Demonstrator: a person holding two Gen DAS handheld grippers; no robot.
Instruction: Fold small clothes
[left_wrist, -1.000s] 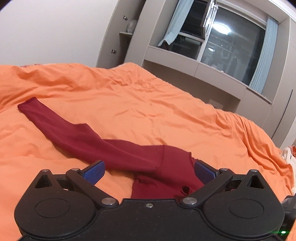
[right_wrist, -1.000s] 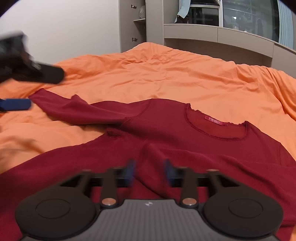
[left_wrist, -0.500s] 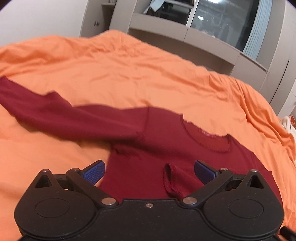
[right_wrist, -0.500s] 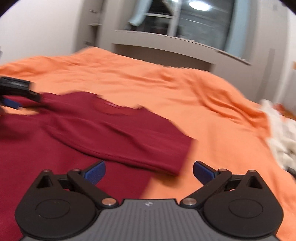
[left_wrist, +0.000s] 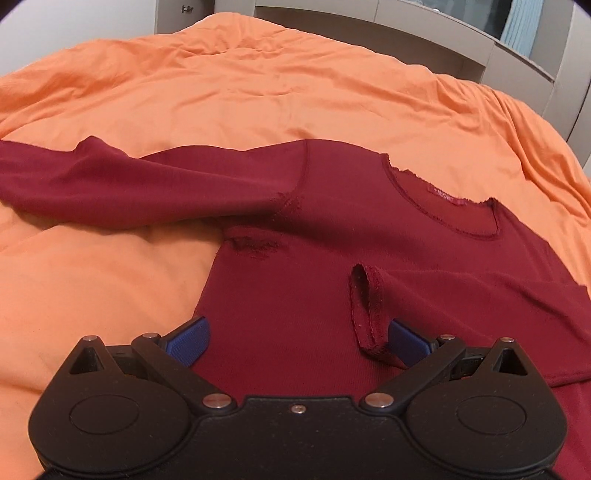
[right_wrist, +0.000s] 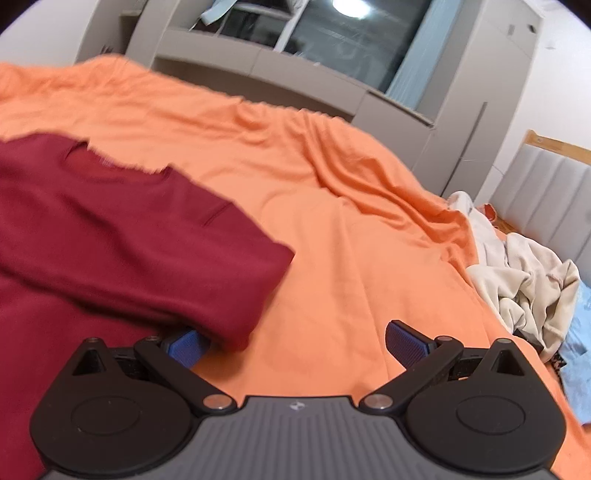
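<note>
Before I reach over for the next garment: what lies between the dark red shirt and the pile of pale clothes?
Only wrinkled orange bedcover separates the dark red shirt from the pale clothes pile, as the right wrist view shows.

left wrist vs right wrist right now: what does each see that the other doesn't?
Left wrist only: the shirt's outstretched sleeve, the cuff of the other sleeve folded over the body, and the left gripper, jaws open over the shirt.

Right wrist only: a heap of pale clothes at the bed's edge, a padded headboard, the window, and the right gripper, jaws open.

Both: the red shirt with its neckline, lying on the orange cover.
</note>
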